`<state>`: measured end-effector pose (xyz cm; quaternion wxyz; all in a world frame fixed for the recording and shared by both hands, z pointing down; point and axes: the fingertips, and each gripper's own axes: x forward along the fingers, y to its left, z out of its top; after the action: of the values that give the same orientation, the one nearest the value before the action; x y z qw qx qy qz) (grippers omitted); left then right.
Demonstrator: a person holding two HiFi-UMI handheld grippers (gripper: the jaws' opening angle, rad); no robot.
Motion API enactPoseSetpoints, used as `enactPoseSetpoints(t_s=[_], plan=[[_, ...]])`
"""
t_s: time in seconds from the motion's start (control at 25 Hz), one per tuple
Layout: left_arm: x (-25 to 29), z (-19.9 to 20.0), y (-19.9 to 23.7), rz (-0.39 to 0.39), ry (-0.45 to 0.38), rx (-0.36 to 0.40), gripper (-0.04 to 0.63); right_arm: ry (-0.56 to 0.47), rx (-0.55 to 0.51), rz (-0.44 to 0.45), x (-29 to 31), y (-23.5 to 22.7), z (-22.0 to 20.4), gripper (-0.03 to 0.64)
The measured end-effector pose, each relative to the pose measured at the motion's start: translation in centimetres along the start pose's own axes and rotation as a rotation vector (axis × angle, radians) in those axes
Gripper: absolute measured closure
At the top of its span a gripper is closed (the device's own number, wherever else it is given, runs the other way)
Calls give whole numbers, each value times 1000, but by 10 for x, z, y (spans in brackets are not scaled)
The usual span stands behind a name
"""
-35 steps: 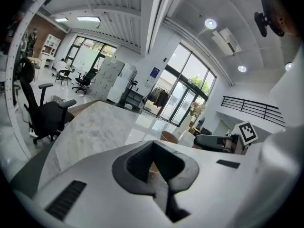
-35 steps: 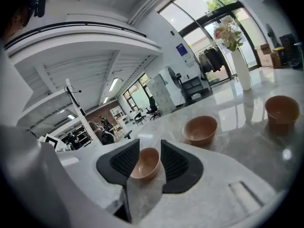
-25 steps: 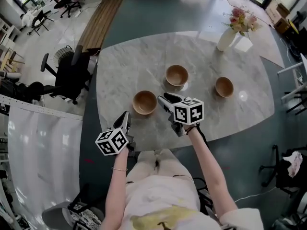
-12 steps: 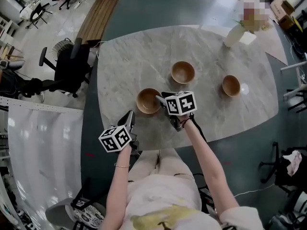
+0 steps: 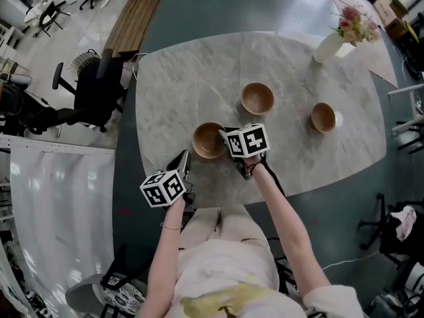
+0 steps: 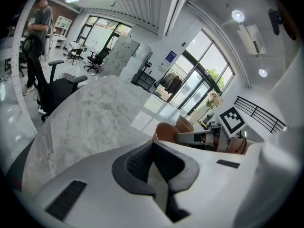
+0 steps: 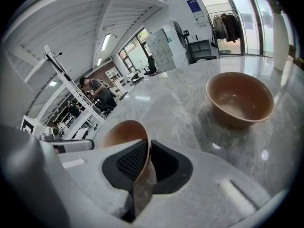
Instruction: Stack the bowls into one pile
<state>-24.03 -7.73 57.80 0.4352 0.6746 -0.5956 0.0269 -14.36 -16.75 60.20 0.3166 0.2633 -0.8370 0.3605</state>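
Observation:
Three brown wooden bowls stand apart on the marble table point(image 5: 179, 71): a near one point(image 5: 205, 141), a middle one point(image 5: 257, 99) and a far-right one point(image 5: 323, 117). My right gripper point(image 5: 224, 138) is at the near bowl's right rim. In the right gripper view the near bowl's thin wall point(image 7: 135, 141) stands between the pads; the jaws have just been closing and now pinch it. The middle bowl point(image 7: 239, 99) lies ahead to the right. My left gripper point(image 5: 185, 159) hovers at the table's near edge, left of that bowl point(image 6: 166, 131), its jaws together with nothing between them.
A white vase with flowers point(image 5: 331, 44) stands at the table's far right. A black office chair point(image 5: 93, 101) and a wooden bench point(image 5: 136, 15) are beyond the table's left side. A person point(image 6: 40, 18) stands far off in the room.
My right gripper came down to the near bowl's right rim and its jaws closed on the wall. My left gripper sank a little at the table's near edge.

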Motion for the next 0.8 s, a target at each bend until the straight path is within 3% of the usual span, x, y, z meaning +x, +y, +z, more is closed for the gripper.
enactPoseSetpoints(t_s=[0.36,0.8], plan=[[-3,3,2,-23,9,13,595,-32,17,-28,-8,4,8,586],[7,15,-9,-90,7,62,595,-187,84,-41,-33,-1,34,586]])
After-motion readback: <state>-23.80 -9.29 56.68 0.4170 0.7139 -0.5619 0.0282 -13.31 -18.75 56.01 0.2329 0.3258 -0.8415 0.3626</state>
